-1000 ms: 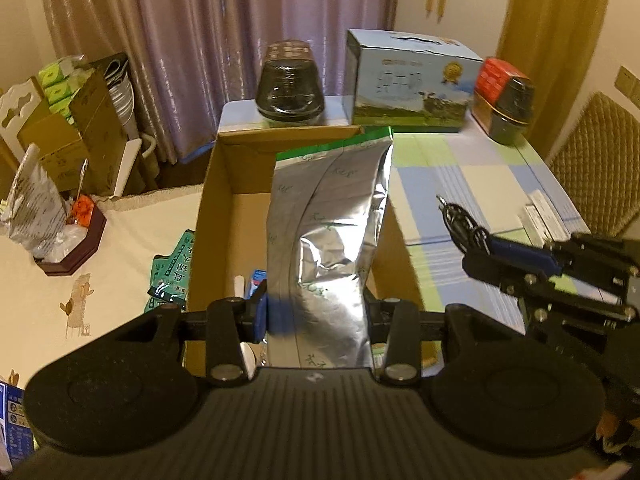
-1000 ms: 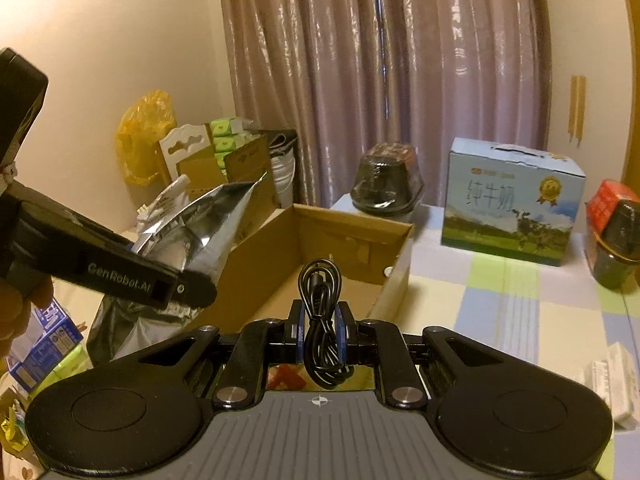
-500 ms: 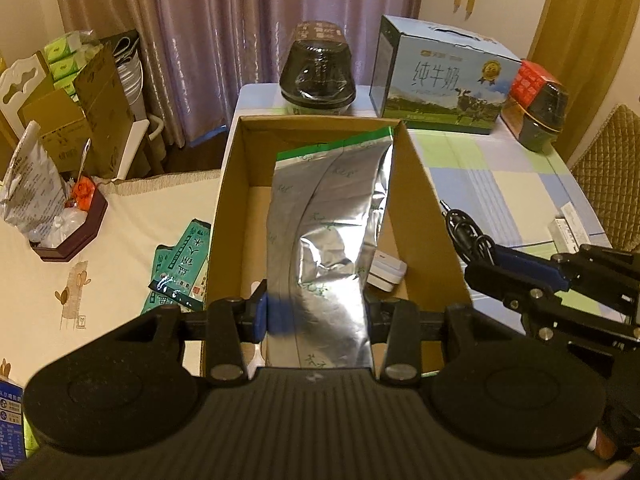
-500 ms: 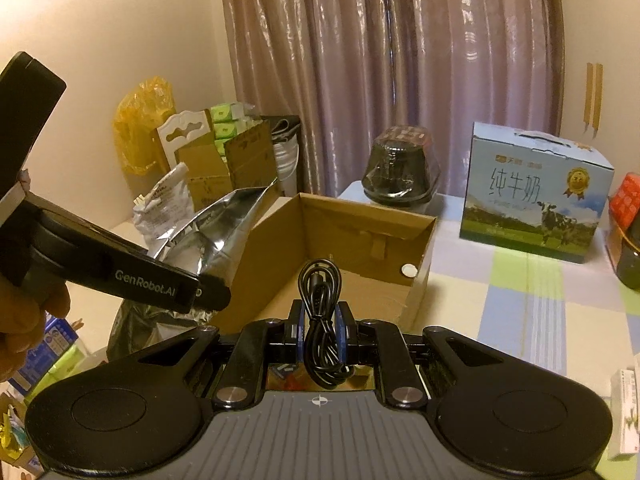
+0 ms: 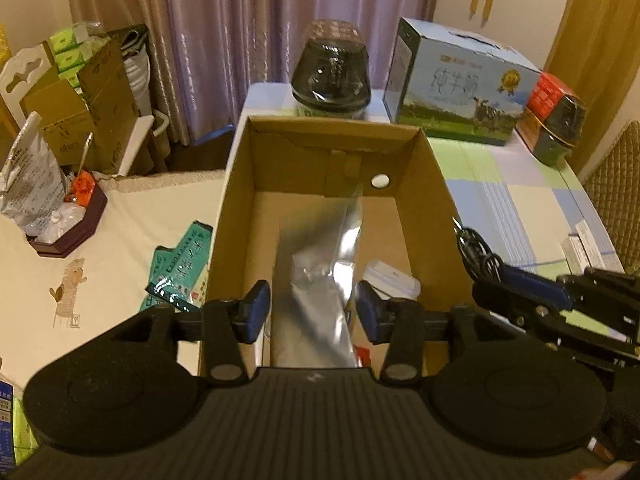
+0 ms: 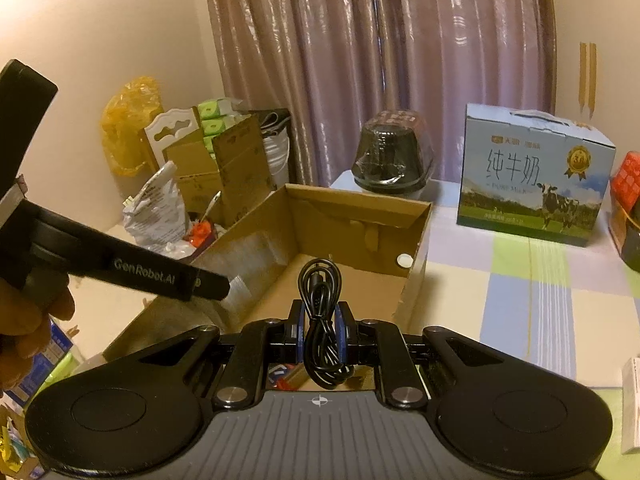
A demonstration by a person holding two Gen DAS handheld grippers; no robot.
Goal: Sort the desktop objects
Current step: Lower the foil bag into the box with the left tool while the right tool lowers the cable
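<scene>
We see the left gripper opening its fingers around the light, slippery foil pouch dropping into the cardboard box, while the right gripper pinches the limp coiled cable at its middle.

Around the one open carton: 1 foil pouch and 1 white box inside, 2 green packets left of it. Behind it: 1 black jar, 1 milk box; 1 coiled cable at its near edge.
</scene>
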